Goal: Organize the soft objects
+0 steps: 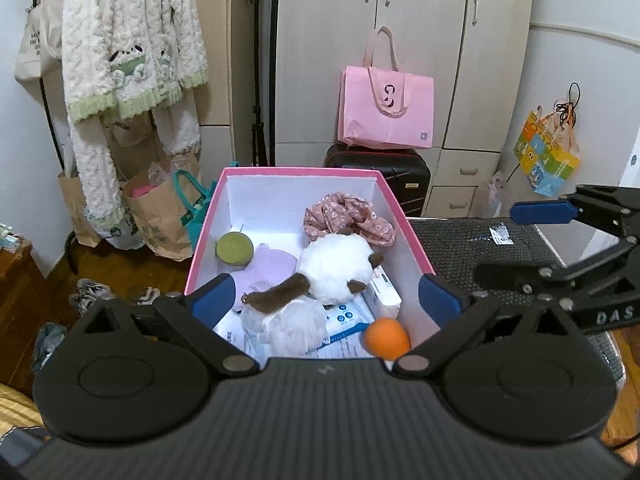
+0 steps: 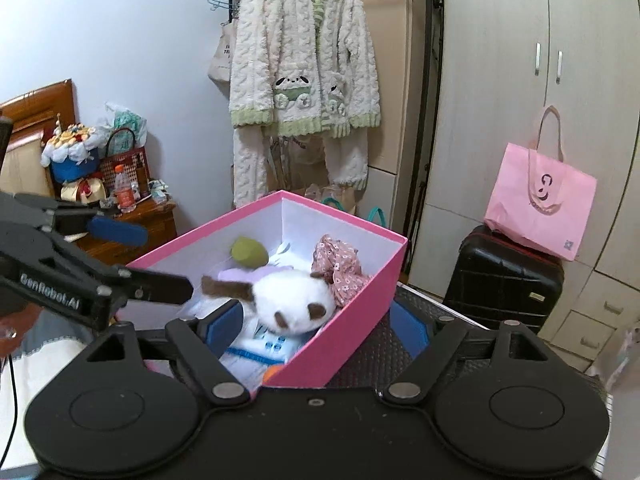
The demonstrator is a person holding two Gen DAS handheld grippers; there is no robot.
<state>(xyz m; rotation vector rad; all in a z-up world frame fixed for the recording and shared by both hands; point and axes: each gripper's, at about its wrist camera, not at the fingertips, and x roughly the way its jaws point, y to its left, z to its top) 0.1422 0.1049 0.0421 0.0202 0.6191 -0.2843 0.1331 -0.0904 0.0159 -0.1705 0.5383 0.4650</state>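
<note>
A pink box [image 1: 404, 220] with a white inside holds a white and brown plush toy [image 1: 340, 268], a floral scrunchie [image 1: 344, 216], a green ball [image 1: 235, 247], a lilac soft item [image 1: 268, 268], an orange ball [image 1: 387, 338] and tissue packs [image 1: 344, 320]. My left gripper [image 1: 326, 300] is open and empty over the box's near end. My right gripper [image 2: 318, 326] is open and empty, straddling the box's right wall [image 2: 352, 320]. The plush toy [image 2: 294, 298] and scrunchie [image 2: 338, 266] also show in the right wrist view. Each gripper shows in the other's view, the right one [image 1: 560, 240] and the left one [image 2: 80, 264].
The box stands on a dark mesh surface [image 1: 480, 248]. Behind are a black suitcase [image 1: 400, 176] with a pink bag [image 1: 386, 108], wardrobes, a hanging fluffy jacket [image 1: 132, 40] and paper bags [image 1: 160, 216]. A wooden cabinet [image 2: 132, 224] with clutter stands at left.
</note>
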